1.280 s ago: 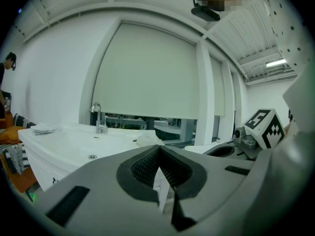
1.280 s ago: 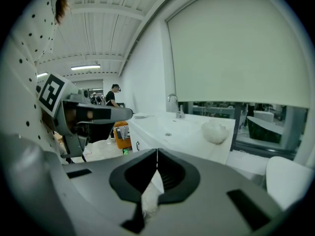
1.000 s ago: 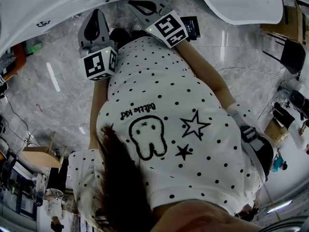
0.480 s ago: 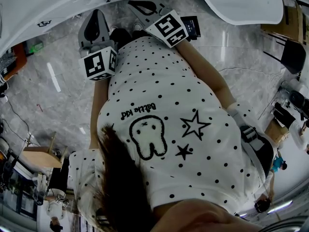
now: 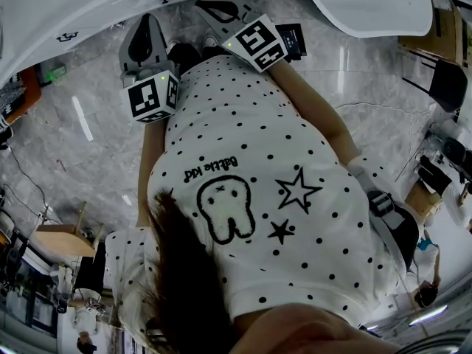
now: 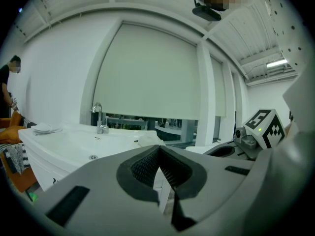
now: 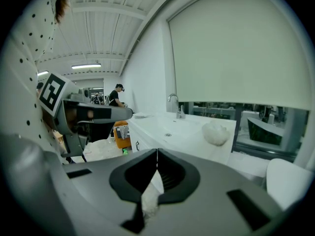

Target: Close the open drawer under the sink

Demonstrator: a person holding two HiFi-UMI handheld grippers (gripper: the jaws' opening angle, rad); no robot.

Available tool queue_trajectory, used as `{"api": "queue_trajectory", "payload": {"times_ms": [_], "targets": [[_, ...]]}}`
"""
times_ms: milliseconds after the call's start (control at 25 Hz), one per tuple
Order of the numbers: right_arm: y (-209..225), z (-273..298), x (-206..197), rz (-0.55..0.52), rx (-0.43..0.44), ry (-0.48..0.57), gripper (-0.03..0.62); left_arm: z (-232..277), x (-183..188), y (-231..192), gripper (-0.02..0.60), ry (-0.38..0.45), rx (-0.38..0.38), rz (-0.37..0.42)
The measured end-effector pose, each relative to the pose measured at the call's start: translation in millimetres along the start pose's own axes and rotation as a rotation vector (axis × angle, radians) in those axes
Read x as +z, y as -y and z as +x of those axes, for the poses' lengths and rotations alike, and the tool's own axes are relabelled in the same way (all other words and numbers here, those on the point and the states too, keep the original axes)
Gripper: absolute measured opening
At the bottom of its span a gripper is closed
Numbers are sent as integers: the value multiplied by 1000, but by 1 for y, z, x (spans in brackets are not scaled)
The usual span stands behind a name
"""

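The white sink cabinet (image 5: 88,6) with small dark drawer handles (image 5: 66,35) runs along the top left of the head view. Whether one of its drawers stands open I cannot tell. Its counter (image 7: 184,129) with a chrome faucet (image 7: 174,104) lies ahead in the right gripper view, and the faucet (image 6: 98,122) also shows in the left gripper view. My left gripper (image 5: 149,22) and right gripper (image 5: 210,7) are held side by side in front of my dotted shirt, away from the cabinet. The left gripper (image 6: 158,154) is shut and empty, and so is the right gripper (image 7: 156,162).
A crumpled white lump (image 7: 215,132) lies on the counter. A large white tub (image 5: 369,2) stands at the top right over the grey marble floor (image 5: 81,153). A person (image 7: 118,95) stands far off by the counter's end, near an orange object (image 7: 120,131).
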State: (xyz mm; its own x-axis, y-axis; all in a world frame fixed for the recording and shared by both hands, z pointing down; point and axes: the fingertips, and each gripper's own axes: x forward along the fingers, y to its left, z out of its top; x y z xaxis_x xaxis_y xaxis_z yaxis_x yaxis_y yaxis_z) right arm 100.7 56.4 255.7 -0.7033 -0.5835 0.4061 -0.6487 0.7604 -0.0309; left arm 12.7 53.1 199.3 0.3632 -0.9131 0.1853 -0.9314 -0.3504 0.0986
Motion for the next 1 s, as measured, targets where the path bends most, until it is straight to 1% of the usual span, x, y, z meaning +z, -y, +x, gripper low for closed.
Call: {"api": "queue_trajectory", "payload": {"times_ms": [360, 1000], "targets": [[-1, 1, 0, -14, 17, -7, 15, 2, 1, 1, 3, -2, 0, -1], [7, 0, 2, -6, 10, -8, 15, 8, 4, 1, 3, -8, 5, 0]]}}
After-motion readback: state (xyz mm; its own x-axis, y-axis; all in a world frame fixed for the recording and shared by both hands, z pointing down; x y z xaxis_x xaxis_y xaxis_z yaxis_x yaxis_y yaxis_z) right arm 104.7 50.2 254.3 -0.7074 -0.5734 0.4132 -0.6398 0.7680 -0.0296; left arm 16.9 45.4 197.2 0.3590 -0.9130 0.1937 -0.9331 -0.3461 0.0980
